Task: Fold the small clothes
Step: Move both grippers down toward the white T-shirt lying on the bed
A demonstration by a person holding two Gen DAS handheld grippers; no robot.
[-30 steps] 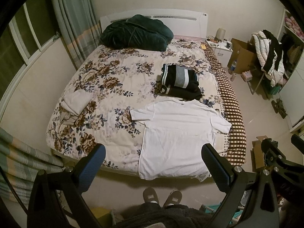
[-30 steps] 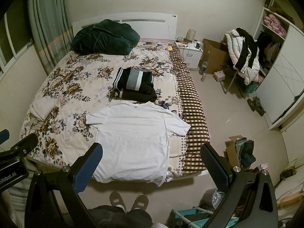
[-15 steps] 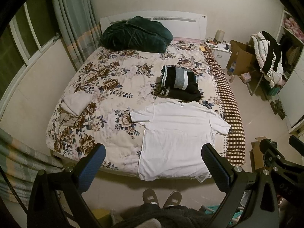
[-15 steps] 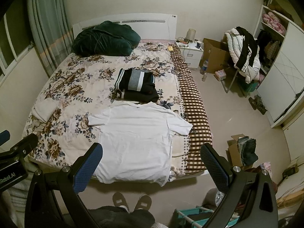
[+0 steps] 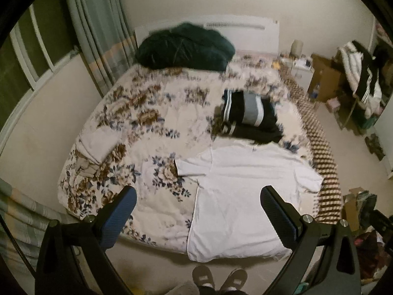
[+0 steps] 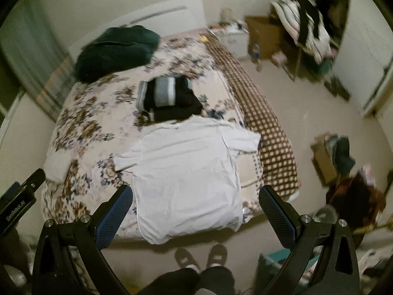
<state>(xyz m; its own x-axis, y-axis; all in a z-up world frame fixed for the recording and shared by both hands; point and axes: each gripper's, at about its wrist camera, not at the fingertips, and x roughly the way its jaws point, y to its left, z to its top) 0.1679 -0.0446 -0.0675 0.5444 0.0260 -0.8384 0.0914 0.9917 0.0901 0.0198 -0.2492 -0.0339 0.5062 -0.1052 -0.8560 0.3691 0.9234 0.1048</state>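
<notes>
White T-shirt (image 5: 248, 184) spread flat on the bed (image 5: 147, 123), ahead of both hand-held grippers, long axis running away from them, collar at far end (hem overhanging near edge), left hand-held gripper (image 5: 197, 211) released, right hand-held gripper (image 6: 195, 209) released, both holding nothing.

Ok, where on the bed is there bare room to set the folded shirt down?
The floral quilt is bare between the dark green bundle, the small white cloth at the left edge and the white T-shirt. The right side is crowded: the dark folded stack sits just above the shirt's collar.
</notes>
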